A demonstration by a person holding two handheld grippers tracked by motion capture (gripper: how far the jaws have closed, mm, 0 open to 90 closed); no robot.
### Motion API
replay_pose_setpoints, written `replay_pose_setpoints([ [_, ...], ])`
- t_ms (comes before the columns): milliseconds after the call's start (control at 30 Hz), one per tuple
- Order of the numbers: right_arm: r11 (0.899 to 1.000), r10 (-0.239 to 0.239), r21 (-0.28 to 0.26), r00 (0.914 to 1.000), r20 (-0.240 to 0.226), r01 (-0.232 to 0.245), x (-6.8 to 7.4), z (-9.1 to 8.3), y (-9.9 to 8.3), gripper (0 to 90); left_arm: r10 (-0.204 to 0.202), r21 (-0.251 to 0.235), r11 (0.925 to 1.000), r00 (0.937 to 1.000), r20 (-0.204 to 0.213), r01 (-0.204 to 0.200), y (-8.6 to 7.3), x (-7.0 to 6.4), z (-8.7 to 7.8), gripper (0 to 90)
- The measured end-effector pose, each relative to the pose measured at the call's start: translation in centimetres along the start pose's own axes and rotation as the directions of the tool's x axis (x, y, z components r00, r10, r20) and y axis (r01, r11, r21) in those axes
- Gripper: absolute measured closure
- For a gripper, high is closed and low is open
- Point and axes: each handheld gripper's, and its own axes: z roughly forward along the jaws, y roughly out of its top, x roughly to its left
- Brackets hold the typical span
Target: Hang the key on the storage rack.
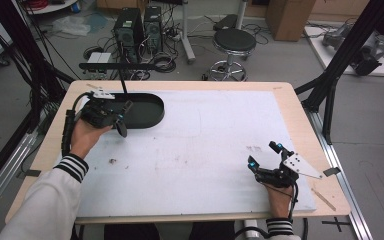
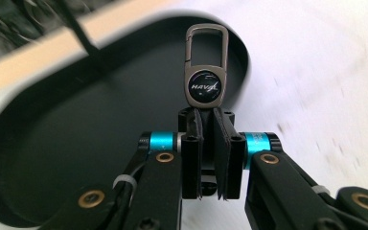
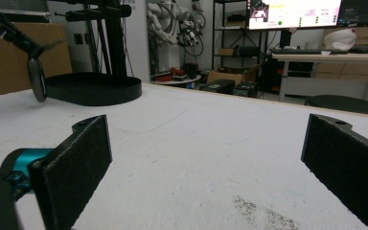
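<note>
The keychain point(image 2: 206, 72), a dark metal fob with a round logo badge and a clip loop at its far end, is pinched by its near end between the pads of the left gripper point(image 2: 207, 125). The two black jaws stand pressed almost together, with just the fob's thin edge between them. It is held up in the air, clear of the surface, over the near rim of the black oval tray point(image 2: 67, 158); in the right gripper view the keychain point(image 3: 37, 79) hangs edge-on just in front of the tray point(image 3: 93, 88), not touching the table.

In the high view the left gripper point(image 1: 114, 116) sits near the table's far left corner, at the near left end of the tray point(image 1: 147, 112), which lies along the far edge of the white mat point(image 1: 205, 145) covering the table point(image 1: 290, 95).

The right gripper point(image 1: 264, 154) rests close to the table's near right corner, well apart from the tray. Its jaws are spread wide, the padded fingers point(image 3: 74, 165) holding nothing, with bare mat between them.
</note>
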Motion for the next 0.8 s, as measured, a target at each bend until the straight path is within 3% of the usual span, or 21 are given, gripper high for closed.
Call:
replay_pose_setpoints([
  [67,1.0,0.0,0.001,1.0,0.001,0.0,0.0,0.0,0.0,2.2,-0.002,-0.026,0.9997,1.0,-0.001,0.002,0.1,0.3,-0.2,82.4],
  [100,1.0,0.0,0.0,1.0,0.0,0.0,0.0,0.0,0.0,2.2,-0.01,-0.085,0.9964,0.9998,-0.018,0.008,0.1,0.8,-0.8,82.4],
  [133,1.0,0.001,0.001,1.0,0.001,-0.001,0.0,0.0,0.0,2.2,-0.01,-0.085,0.9964,0.9998,-0.018,0.008,0.1,0.8,-0.8,82.4],
  [200,1.0,-0.005,-0.002,1.0,0.001,0.005,-0.1,0.0,0.0,2.2,-0.033,-0.146,0.9889,0.9983,-0.047,0.026,0.4,1.5,-1.5,82.4],
  [333,1.0,0.0,0.001,1.0,-0.001,0.0,0.0,0.0,0.0,2.2,-0.057,-0.201,0.979,0.9937,-0.097,0.037,0.9,2.4,-2.2,82.4],
  [567,1.0,0.0,0.002,1.0,0.001,0.0,0.0,0.0,0.0,2.3,-0.105,-0.251,0.9658,0.9815,-0.16,0.063,1.6,4.0,-2.7,82.4],
  [767,1.0,0.001,0.004,1.0,0.002,-0.001,0.0,0.0,0.0,2.2,-0.145,-0.275,0.9572,0.9724,-0.183,0.091,1.8,5.0,-2.3,82.4],
  [800,1.0,0.001,0.002,1.0,0.0,-0.001,0.0,0.0,0.0,2.2,-0.153,-0.29,0.9523,0.9705,-0.187,0.094,1.9,5.1,-2.2,82.4],
])
